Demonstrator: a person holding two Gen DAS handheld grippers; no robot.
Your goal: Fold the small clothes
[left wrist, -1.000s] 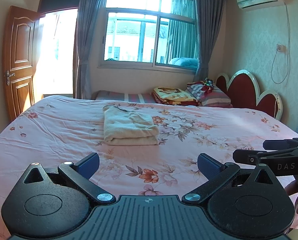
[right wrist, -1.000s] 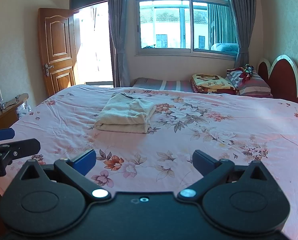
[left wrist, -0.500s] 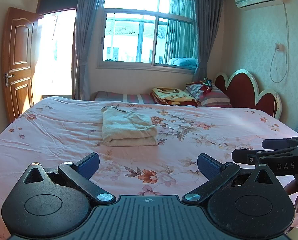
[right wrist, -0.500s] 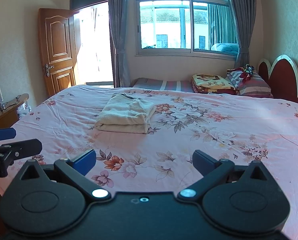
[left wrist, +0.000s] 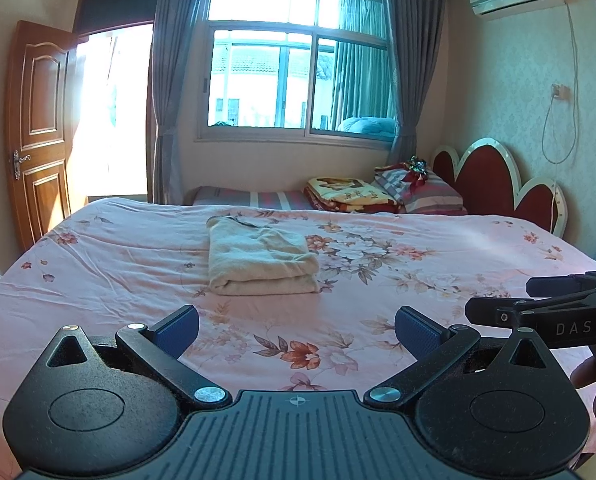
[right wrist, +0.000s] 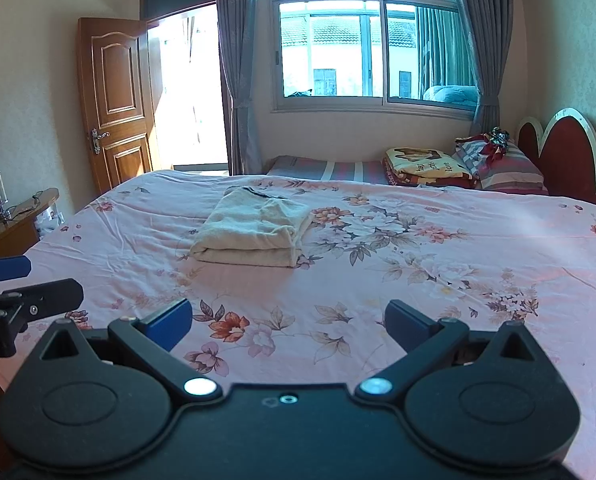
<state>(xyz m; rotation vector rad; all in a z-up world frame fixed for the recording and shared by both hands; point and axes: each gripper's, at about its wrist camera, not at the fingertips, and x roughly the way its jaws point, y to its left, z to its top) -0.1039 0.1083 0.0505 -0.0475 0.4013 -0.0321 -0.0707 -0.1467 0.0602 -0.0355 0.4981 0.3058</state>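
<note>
Left wrist view, cream terry garment folded rectangular on floral pink bedsheet, both grippers' jaws wide, empty.

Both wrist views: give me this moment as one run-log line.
left claw: open, empty | right claw: open, empty | cream garment: folded, lying on floral bedsheet, clear of both claws | contact: none

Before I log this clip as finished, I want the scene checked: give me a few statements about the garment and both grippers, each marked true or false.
1. The cream garment lies folded on the floral bedsheet. True.
2. The left gripper is clamped on the garment. False: it is open, holding nothing.
3. The right gripper is open. True.
4. The garment hangs off the bed's edge. False: it lies well in from the edges.
</note>
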